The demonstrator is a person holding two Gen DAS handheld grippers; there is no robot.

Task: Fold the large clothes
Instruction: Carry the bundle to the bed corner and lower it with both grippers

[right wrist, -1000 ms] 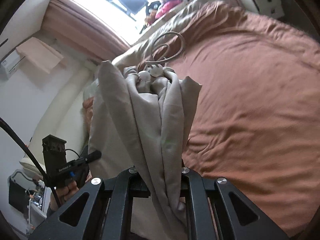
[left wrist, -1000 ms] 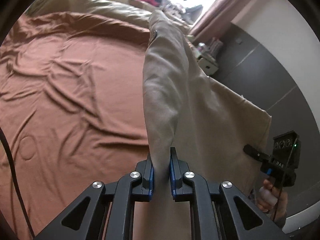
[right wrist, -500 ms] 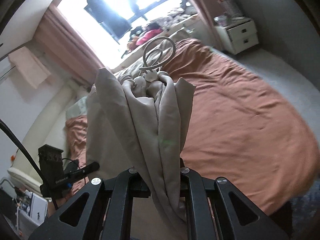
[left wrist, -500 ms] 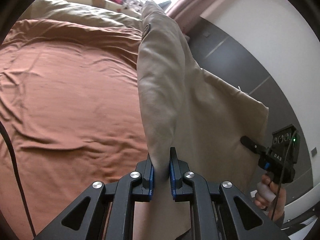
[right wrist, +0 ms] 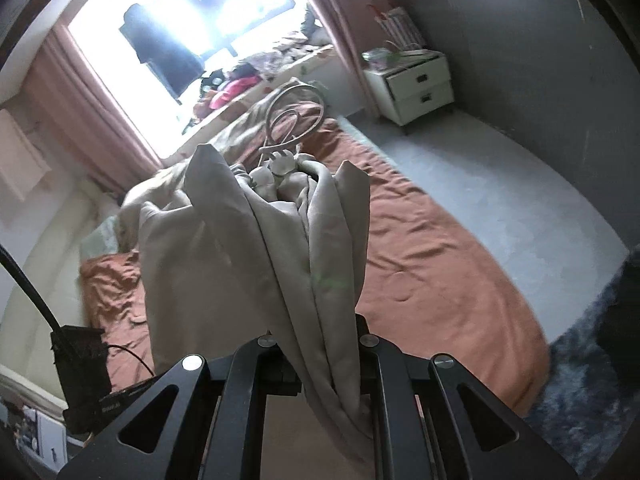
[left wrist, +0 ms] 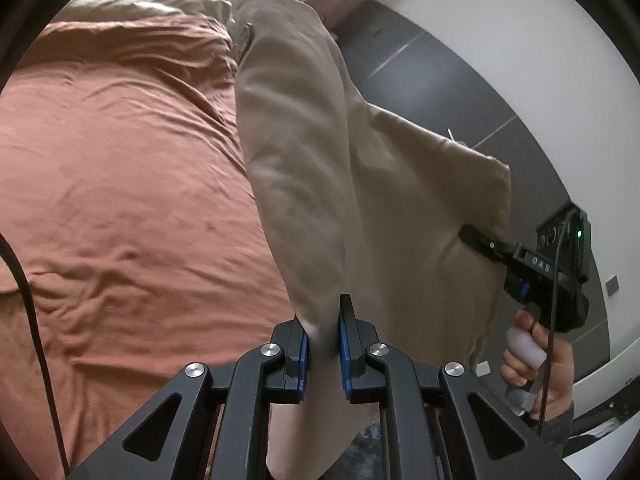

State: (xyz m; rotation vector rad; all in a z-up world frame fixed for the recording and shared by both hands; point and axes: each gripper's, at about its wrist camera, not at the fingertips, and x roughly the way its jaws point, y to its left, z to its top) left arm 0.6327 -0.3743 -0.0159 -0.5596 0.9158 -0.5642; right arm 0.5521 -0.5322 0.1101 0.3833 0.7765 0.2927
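Note:
A large beige garment point(left wrist: 320, 168) hangs in the air, held up by both grippers above a bed. My left gripper point(left wrist: 323, 332) is shut on one edge of it, the cloth pinched between the blue pads. My right gripper point(right wrist: 324, 360) is shut on a bunched part of the garment point(right wrist: 280, 264), whose drawstring loops point(right wrist: 292, 116) stick out at the far end. The right gripper also shows in the left wrist view point(left wrist: 480, 240), gripping the garment's other edge.
A bed with a rust-brown sheet point(left wrist: 120, 184) lies below, with a beige duvet point(left wrist: 140, 0) at its far end. A white nightstand point(right wrist: 412, 84), grey floor point(right wrist: 500, 184), dark rug point(right wrist: 592, 380), grey wall point(left wrist: 440, 80) and bright window point(right wrist: 192, 12) surround it.
Both grippers have lifted and swung away from the bed with the garment still held; the floor, nightstand and window have come into the right wrist view.

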